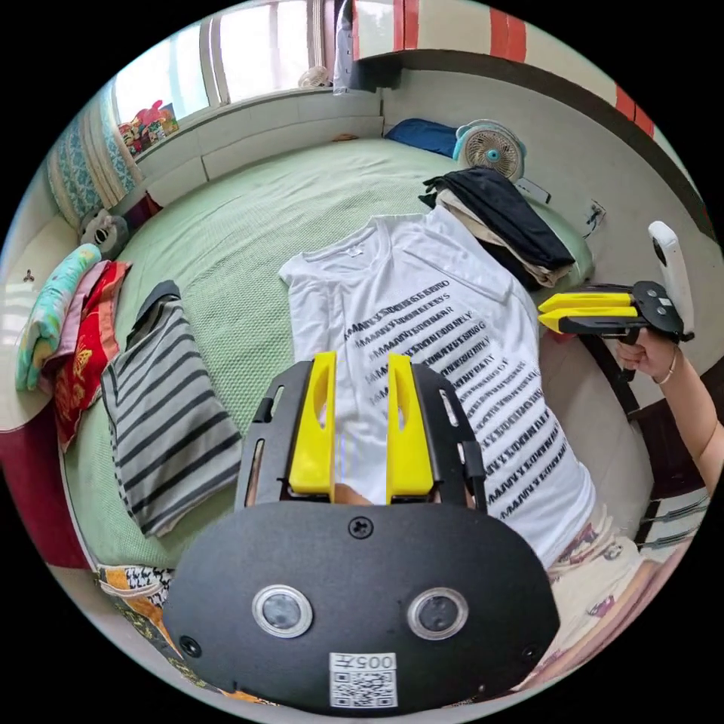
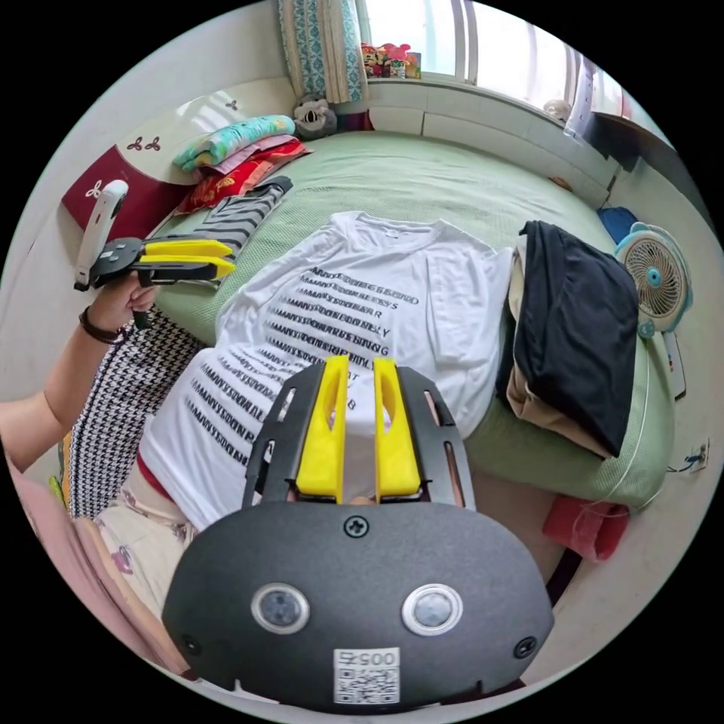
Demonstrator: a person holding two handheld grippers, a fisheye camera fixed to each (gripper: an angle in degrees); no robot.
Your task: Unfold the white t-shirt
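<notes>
Left gripper view: the t-shirt [image 1: 422, 354] lies spread flat on the green bed [image 1: 241, 219], its hem hanging over the edge. The left gripper [image 1: 360, 369] hovers above it, jaws apart, empty. The right gripper [image 1: 544, 314] hangs beside the shirt, jaws pressed together.

Right gripper view: the right gripper [image 2: 360, 373] hovers over the shirt [image 2: 362, 317], jaws slightly apart. The left gripper [image 2: 228, 258] shows narrow-gapped jaws, empty.

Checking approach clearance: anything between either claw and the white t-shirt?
Nothing visible. The white t-shirt lies spread flat on the bed, front up. Both the left claw and right claw hang above it, holding nothing. The dark folded pile sits beside it.
</notes>
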